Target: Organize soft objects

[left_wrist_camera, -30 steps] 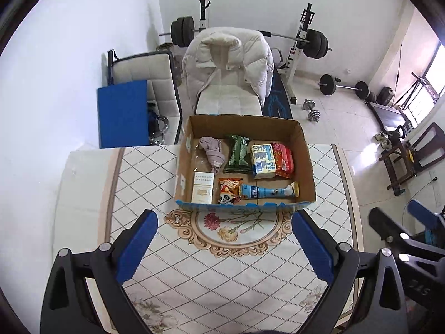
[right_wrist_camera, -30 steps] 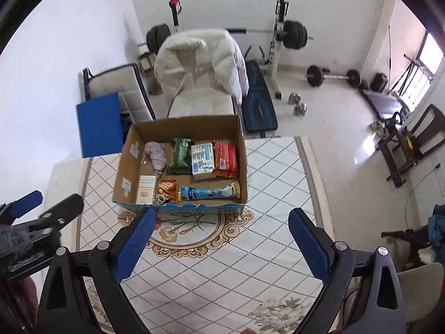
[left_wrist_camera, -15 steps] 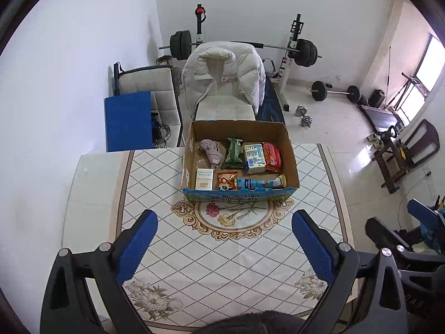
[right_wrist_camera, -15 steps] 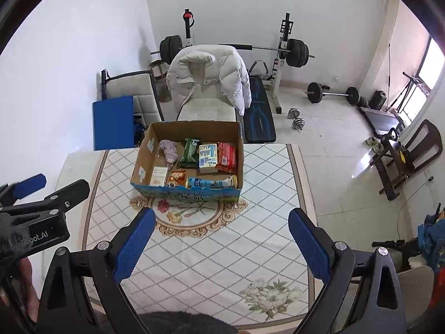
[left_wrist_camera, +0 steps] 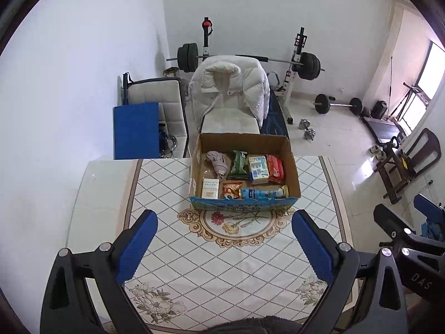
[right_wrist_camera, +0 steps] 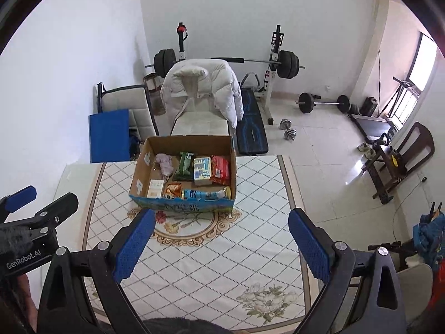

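Two grippers, left point(left_wrist_camera: 224, 246) and right point(right_wrist_camera: 221, 243), hover above the tabletop point(left_wrist_camera: 172, 183), jaws spread wide and holding nothing. Cardboard box point(left_wrist_camera: 244, 139) stands at the tabletop's far edge, well apart from both. Inside lie a grey cloth point(left_wrist_camera: 218, 162), green packet point(left_wrist_camera: 237, 161), blue-white pack point(left_wrist_camera: 258, 168), red pack point(left_wrist_camera: 275, 165) and blue tube point(left_wrist_camera: 262, 193).

Crumpled grey cloth point(left_wrist_camera: 218, 162) and soft packets inside open cardboard box point(left_wrist_camera: 244, 139)
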`<state>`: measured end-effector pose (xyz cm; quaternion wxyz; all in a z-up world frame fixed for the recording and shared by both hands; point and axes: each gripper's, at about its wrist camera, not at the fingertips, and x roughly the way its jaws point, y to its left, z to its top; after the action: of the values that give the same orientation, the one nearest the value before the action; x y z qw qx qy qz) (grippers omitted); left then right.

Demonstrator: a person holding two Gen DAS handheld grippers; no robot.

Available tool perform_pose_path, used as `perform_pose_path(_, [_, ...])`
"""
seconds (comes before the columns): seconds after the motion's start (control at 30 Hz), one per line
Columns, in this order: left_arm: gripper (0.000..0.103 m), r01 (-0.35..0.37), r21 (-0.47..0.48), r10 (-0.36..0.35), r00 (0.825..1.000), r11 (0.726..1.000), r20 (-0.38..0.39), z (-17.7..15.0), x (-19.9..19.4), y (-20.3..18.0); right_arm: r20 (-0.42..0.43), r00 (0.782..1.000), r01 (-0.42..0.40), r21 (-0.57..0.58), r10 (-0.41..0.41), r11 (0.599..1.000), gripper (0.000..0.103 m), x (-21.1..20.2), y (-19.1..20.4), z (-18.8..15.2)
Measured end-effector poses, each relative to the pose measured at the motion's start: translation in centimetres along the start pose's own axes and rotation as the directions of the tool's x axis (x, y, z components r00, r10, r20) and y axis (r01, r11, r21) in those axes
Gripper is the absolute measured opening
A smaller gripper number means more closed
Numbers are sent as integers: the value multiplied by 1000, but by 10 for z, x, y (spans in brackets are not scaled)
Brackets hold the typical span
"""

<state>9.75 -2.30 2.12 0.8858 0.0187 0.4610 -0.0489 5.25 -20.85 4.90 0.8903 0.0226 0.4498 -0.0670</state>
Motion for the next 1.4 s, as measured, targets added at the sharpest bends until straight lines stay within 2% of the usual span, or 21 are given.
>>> perform_pose_path(0.57, [99, -6, -21, 6, 1000, 1000, 5, 6, 8, 7, 9, 1000, 27, 14, -27, 1000, 99, 13, -1, 19])
perform_pose_path(1.4, [99, -5, -22, 5, 1000, 1000, 14, 8, 4, 8, 41, 997, 59, 25, -60, 998, 99, 15, 1, 12])
